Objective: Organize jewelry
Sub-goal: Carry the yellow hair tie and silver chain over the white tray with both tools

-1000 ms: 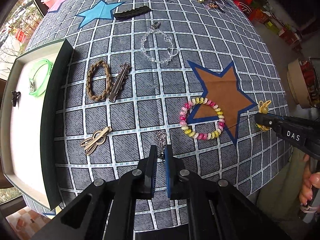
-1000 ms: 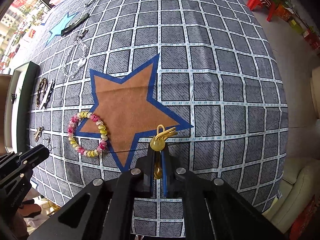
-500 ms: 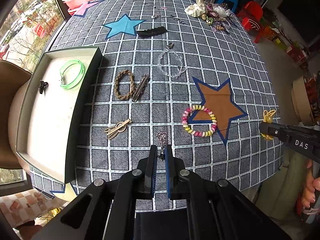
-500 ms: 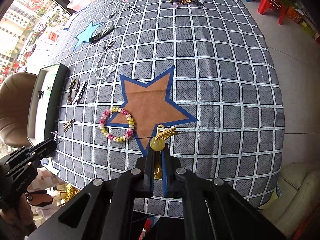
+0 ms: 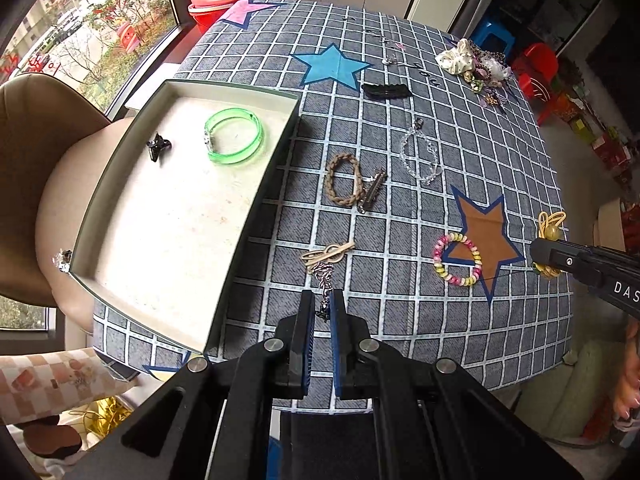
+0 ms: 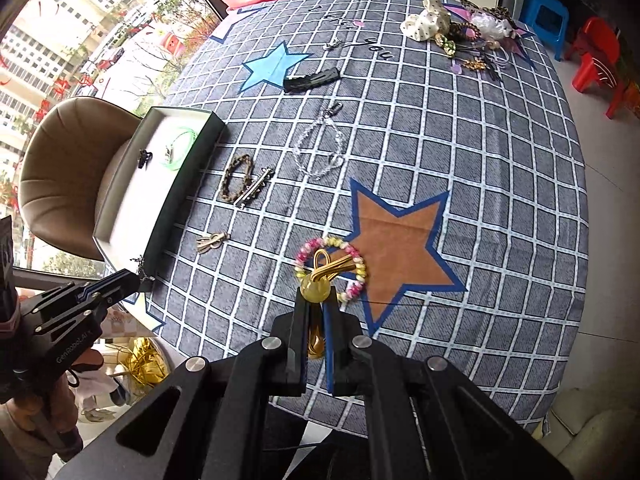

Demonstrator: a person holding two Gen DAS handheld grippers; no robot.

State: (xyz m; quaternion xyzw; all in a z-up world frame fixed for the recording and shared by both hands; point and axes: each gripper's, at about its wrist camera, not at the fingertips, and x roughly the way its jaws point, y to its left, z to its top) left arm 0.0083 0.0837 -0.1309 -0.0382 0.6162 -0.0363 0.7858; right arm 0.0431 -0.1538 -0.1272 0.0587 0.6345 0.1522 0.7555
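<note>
A table [image 5: 460, 128] under a checked cloth carries the loose jewelry, with 1 open box [image 5: 280, 152] at its left edge as the likely collecting place. Inside the box lie 2 pieces: a green bangle [image 5: 234, 136] and a small black clip [image 5: 159, 146]. On the cloth I count 2 bracelets, braided [image 5: 343, 179] and clear-beaded [image 5: 420, 158], 1 pastel bead ring [image 5: 457, 258], 3 hair clips and a far pile too tangled to count. Both grippers are clear of the cloth, probably to carry their loads toward the box. The left gripper [image 5: 323, 308] has its jaws nipped on a silver chain [image 5: 323, 280]. The right gripper [image 6: 316, 312] is clamped on a yellow hair tie [image 6: 320, 276].
</note>
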